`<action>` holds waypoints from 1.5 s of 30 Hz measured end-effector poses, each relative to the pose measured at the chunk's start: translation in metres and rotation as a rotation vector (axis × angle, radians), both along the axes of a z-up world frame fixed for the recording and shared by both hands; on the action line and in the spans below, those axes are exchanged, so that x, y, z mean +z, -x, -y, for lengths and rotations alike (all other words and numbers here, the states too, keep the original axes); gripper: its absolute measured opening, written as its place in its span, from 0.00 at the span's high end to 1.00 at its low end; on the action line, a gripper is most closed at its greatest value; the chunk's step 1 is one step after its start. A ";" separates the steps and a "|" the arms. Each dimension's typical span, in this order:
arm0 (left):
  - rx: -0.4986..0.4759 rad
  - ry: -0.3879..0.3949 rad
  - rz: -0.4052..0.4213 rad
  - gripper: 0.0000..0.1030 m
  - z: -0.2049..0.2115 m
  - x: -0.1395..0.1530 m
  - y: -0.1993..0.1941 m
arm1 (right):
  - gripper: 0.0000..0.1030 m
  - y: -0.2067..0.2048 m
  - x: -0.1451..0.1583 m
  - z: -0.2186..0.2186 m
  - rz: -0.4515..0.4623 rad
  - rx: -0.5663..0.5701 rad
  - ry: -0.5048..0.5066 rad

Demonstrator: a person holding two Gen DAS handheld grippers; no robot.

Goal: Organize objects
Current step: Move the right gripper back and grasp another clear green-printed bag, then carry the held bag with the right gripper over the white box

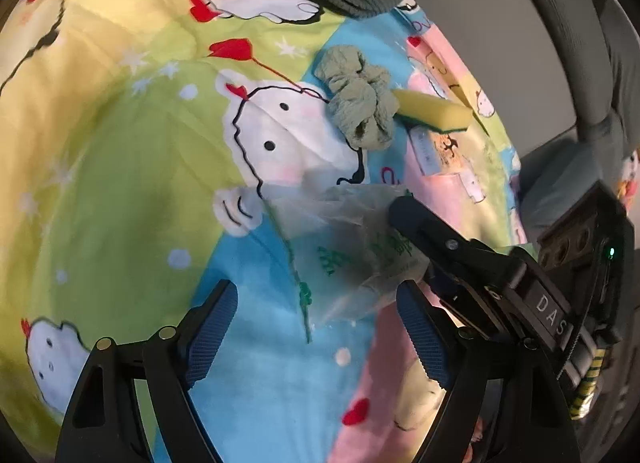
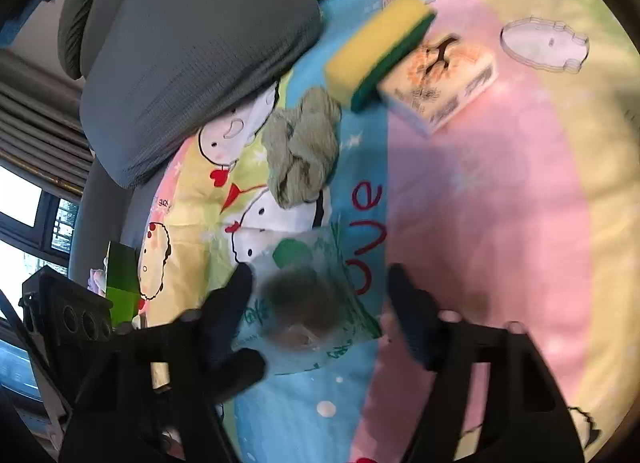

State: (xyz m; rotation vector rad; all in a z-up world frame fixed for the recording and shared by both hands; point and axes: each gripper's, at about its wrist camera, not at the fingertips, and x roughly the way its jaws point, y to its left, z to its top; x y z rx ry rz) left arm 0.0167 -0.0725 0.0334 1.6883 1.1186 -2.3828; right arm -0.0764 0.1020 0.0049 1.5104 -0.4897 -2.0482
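We've got both grippers over the clear plastic bag (image 1: 352,259) lying on the bed (image 1: 120,167): left gripper (image 1: 316,323) and right gripper (image 2: 320,303) both spread wide, nothing held. Next up, pinching the bag's edge.

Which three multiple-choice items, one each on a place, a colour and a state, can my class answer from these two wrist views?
1. Where does the sponge lie?
A. In a drawer
B. Against the small box
C. On a chair

2. What colour is the scrunchie?
A. Red
B. Black
C. Pale green

3. How is the left gripper?
A. Open
B. Shut on the sponge
C. Shut on the small box

Key: 1 B, the sponge's green edge leans on the box on the bedsheet. 2 C, its crumpled fabric is pale green in both views. 3 A, the two fingers stand wide apart, far from the sponge and the box.
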 end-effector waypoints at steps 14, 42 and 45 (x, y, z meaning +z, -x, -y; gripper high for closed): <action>-0.089 0.047 -0.166 0.43 -0.022 0.033 -0.005 | 0.54 -0.011 0.011 -0.013 -0.036 -0.007 0.104; -0.234 0.027 -0.509 0.43 -0.094 0.092 -0.009 | 0.54 -0.056 0.094 -0.095 -0.365 -0.224 0.105; -0.243 0.020 -0.526 0.43 -0.100 0.096 -0.011 | 0.54 -0.059 0.098 -0.101 -0.379 -0.236 0.102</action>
